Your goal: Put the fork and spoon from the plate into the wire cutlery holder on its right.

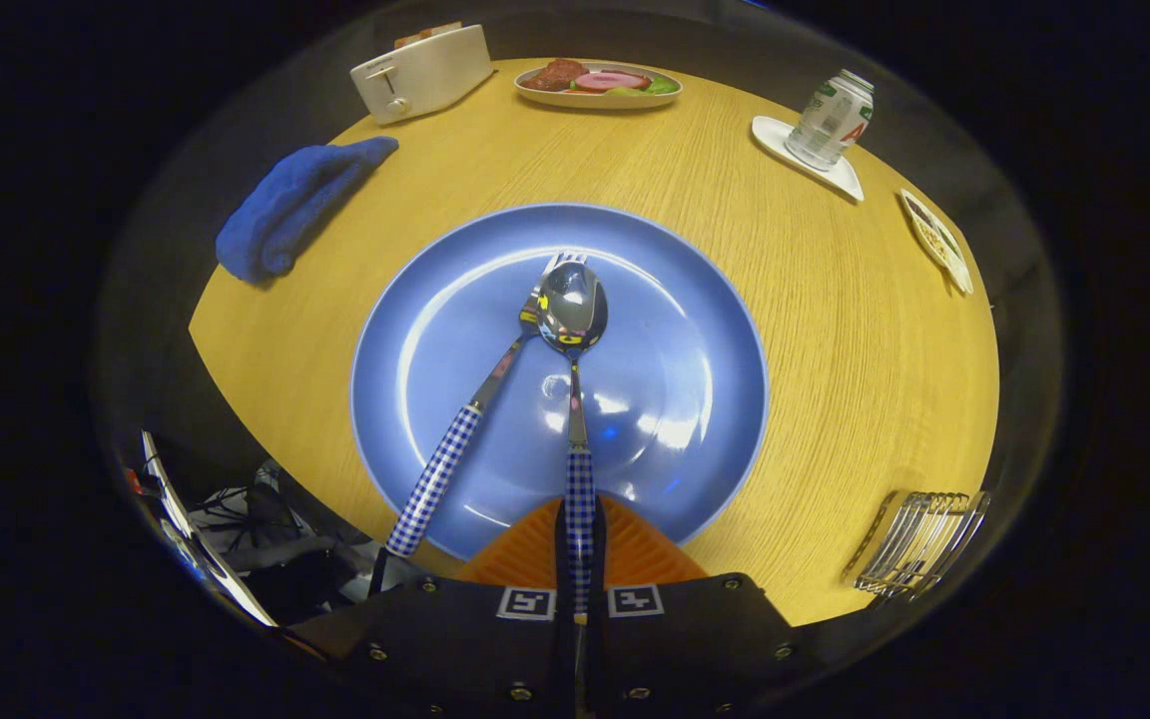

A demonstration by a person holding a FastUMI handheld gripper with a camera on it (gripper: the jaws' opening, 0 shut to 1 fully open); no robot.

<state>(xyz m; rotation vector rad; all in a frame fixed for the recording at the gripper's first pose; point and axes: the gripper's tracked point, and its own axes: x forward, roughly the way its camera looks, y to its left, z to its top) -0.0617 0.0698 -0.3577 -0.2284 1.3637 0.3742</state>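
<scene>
The gripper [580, 544] is seen at the near edge of a blue plate [675, 300], with its jaws pressed together on the checked handle of the spoon [573, 310]. The spoon handle runs straight back between the jaws, and its bowl lies near the middle of the plate. The bowl rests over the tines of the fork [480, 399], which is laid on the plate at an angle, its checked handle reaching past the plate's near rim to the left of the jaws. The plate is set on a round wooden table [835, 379]. The wire cutlery holder [919, 544] is found on the table to the right of the plate, near the table's edge and well apart from the jaws. Beyond the plate, a blue cloth [286, 205], a white toaster [422, 72], a dish of food [597, 85] and a can [832, 118] standing on a white coaster [850, 180] are noted. A small dish [937, 240] lies at the right edge.
</scene>
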